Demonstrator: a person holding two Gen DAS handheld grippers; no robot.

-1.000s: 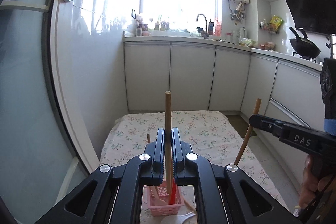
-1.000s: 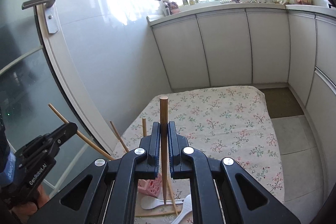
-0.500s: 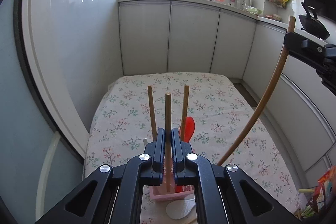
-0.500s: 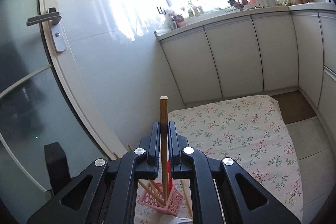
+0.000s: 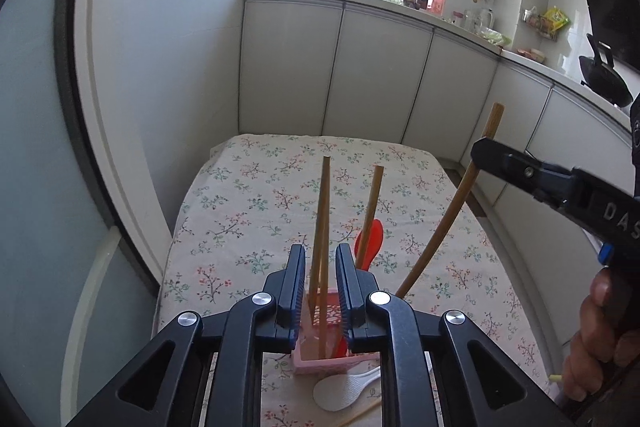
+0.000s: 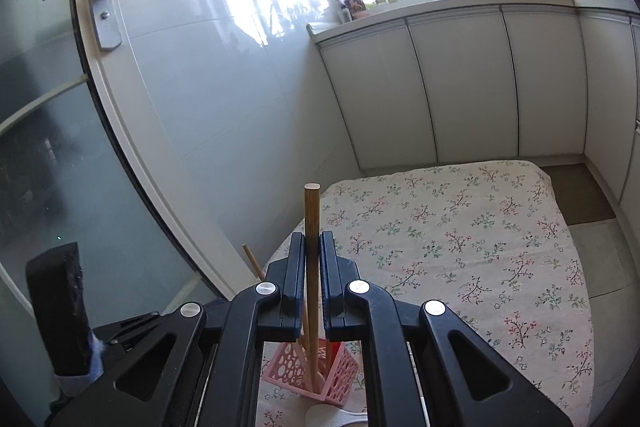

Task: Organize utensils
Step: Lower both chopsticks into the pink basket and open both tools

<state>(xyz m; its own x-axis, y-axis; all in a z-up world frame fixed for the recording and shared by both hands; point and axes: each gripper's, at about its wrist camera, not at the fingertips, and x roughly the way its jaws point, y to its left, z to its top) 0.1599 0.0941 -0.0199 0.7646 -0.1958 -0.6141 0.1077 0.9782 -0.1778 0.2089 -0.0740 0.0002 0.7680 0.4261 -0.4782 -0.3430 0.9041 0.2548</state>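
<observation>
A pink perforated holder (image 5: 328, 351) stands on the floral-cloth table (image 5: 256, 211); it also shows in the right wrist view (image 6: 296, 367). It holds wooden chopsticks (image 5: 322, 227) and a red spoon (image 5: 372, 239). My left gripper (image 5: 320, 283) is open just above the holder, with a chopstick standing loose between its fingers. My right gripper (image 6: 313, 275) is shut on a wooden chopstick (image 6: 311, 223) whose lower end is inside the holder. The right gripper also shows in the left wrist view (image 5: 480, 151), with its chopstick (image 5: 448, 219) slanting down.
A white rice spoon (image 5: 344, 391) and a loose chopstick (image 5: 360, 415) lie on the cloth just in front of the holder. A glass door (image 6: 80, 147) is on the left. White kitchen cabinets (image 5: 380, 75) run behind the table.
My left gripper has opened and let go of its chopstick, which now stands in the holder. My right gripper has come lower, bringing its chopstick's tip into the holder.
</observation>
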